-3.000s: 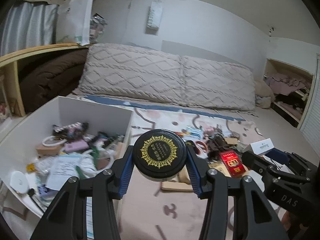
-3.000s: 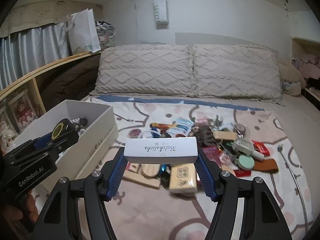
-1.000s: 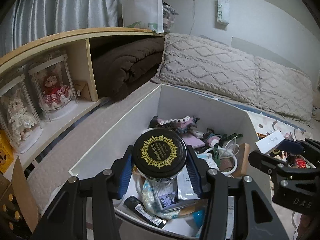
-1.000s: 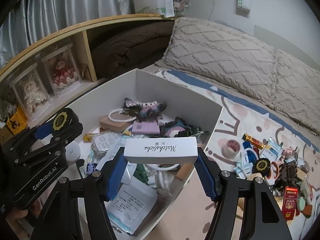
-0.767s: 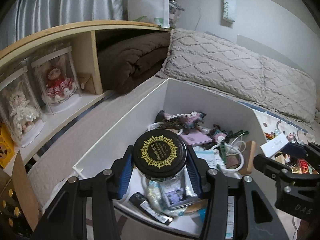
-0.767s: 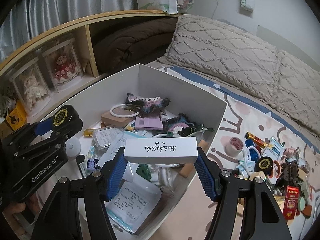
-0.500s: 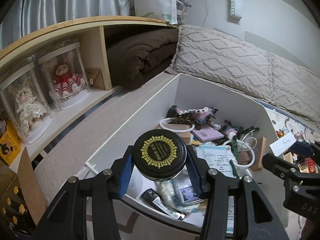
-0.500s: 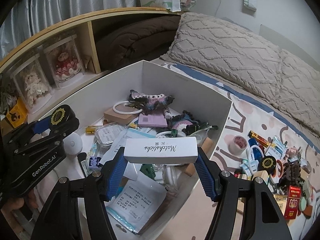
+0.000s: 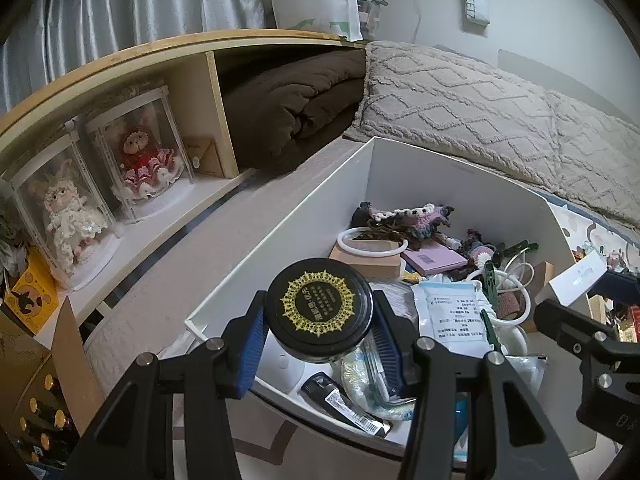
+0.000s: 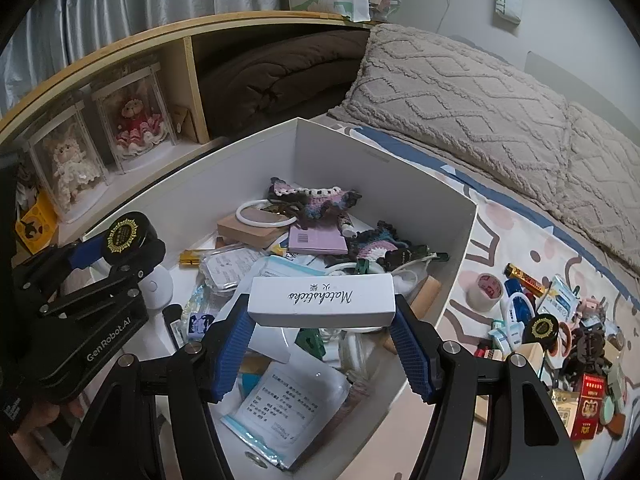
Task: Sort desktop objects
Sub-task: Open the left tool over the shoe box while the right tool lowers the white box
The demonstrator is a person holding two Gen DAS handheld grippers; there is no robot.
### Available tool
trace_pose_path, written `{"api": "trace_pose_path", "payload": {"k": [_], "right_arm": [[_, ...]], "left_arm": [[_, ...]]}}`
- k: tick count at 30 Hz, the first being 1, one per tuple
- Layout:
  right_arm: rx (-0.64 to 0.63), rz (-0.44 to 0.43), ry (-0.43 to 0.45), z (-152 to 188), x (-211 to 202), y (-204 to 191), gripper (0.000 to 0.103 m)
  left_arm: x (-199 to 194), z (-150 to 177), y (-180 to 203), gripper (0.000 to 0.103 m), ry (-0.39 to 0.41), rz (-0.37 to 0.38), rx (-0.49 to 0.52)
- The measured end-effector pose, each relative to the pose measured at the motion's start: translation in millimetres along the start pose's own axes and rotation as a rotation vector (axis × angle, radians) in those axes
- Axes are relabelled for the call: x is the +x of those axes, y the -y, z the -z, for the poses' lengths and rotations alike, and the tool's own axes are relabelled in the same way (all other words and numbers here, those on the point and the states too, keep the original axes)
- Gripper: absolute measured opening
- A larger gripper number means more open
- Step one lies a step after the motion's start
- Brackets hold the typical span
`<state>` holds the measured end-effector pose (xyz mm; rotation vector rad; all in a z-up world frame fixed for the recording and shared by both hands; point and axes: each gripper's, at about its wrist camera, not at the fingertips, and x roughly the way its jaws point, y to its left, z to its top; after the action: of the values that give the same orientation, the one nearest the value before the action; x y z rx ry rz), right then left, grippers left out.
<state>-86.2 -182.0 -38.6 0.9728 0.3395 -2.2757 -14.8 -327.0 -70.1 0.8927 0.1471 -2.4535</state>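
My left gripper is shut on a round black jar with a gold-patterned lid and holds it above the near left corner of the white box. The jar also shows in the right wrist view. My right gripper is shut on a long white box printed "Matchsticks" and holds it over the middle of the white box, which is full of papers, a white ring, crochet pieces and other small things.
A wooden shelf with two boxed dolls and a brown blanket runs along the left. Grey pillows lie behind the box. Several small objects, including tape and a red pack, lie on the bed at right.
Both grippers have moved left from the pile on the bed to above the white box, each still holding its object. Over the last second they drifted slightly further over the box.
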Motion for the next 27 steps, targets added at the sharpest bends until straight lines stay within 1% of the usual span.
{"api": "trace_pose_path", "payload": {"k": [1,2,3,4,6,16,23,27], "right_arm": [[-0.001,0.0,0.0,0,0,-1,0.068],[-0.001,-0.002,0.0,-1,1,-1,0.068],[-0.002,-0.002,-0.001,-1,1,-2,0.068],[-0.004,-0.002,-0.001,-1,1,-2,0.068],[-0.007,-0.001,0.0,-1,1,-3,0.068],[-0.013,0.004,-0.016,-2,8,-10,0.068],[-0.043,0.004,-0.028,-9,12,-24,0.068],[-0.044,-0.012,-0.042,-16,17,-34,0.068]], "left_arm": [[0,0,-1,0.052,0.003,-0.004,-0.003],[-1,-1,-1,0.06,0.009,-0.009,-0.007],[-3,-1,-2,0.065,0.017,-0.007,-0.012],[-6,-2,-3,0.066,0.025,0.005,-0.02],[-11,-3,-5,0.066,0.041,0.023,-0.036],[-19,-5,-8,0.066,0.061,0.043,-0.053],[-30,-2,-22,0.066,0.083,0.024,-0.094],[-36,-1,-28,0.07,0.101,0.024,-0.117]]}}
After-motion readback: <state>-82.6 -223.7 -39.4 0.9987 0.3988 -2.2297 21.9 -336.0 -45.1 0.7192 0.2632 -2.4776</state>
